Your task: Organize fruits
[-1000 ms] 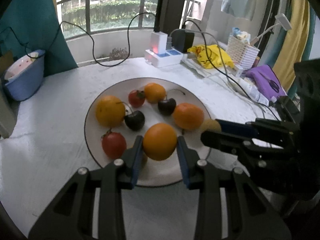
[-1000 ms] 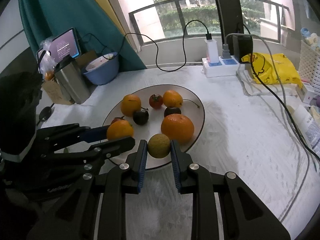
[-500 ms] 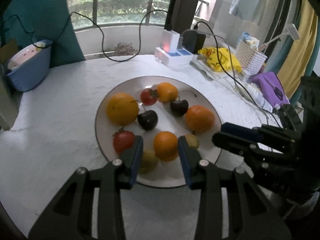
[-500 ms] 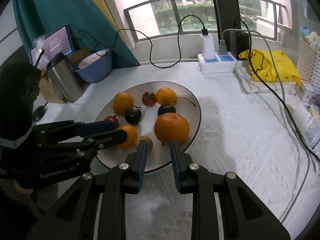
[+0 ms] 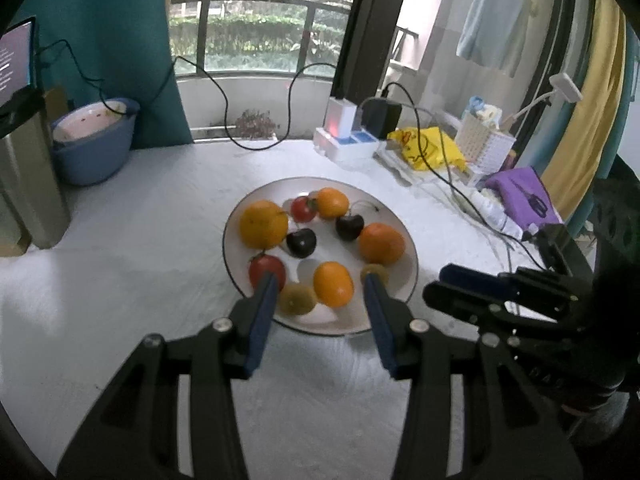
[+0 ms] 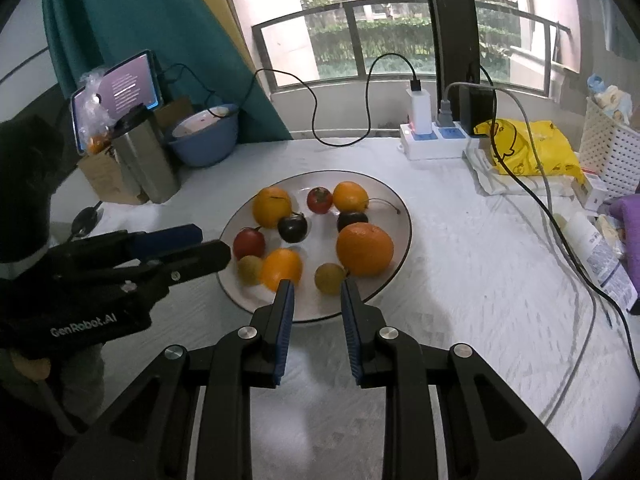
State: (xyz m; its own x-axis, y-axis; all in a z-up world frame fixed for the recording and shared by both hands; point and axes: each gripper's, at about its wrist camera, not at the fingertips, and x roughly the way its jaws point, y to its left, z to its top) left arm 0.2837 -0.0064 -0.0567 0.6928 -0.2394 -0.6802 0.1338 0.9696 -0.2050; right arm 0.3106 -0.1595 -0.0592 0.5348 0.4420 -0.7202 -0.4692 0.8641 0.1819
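Left gripper (image 5: 320, 292) spread wide, empty, at plate (image 5: 408, 280) near rim; right gripper (image 6: 316, 294) parted, empty, same rim; small orange (image 5: 333, 283) and both green fruits (image 6: 329, 278) on plate's near half; large orange (image 6: 364, 249), cherries, tomatoes farther in.

Both wrist views look down along their fingers, sharing the fruit plate (image 5: 412, 276) nearby.

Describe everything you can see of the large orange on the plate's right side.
The large orange is round, deep orange, with dimpled, slightly glossy peel. It is the biggest fruit in the right wrist view and rests on the white plate near its right rim. A dark cherry sits just behind it and a small greenish-yellow fruit lies close at its front left. No gripper touches it.
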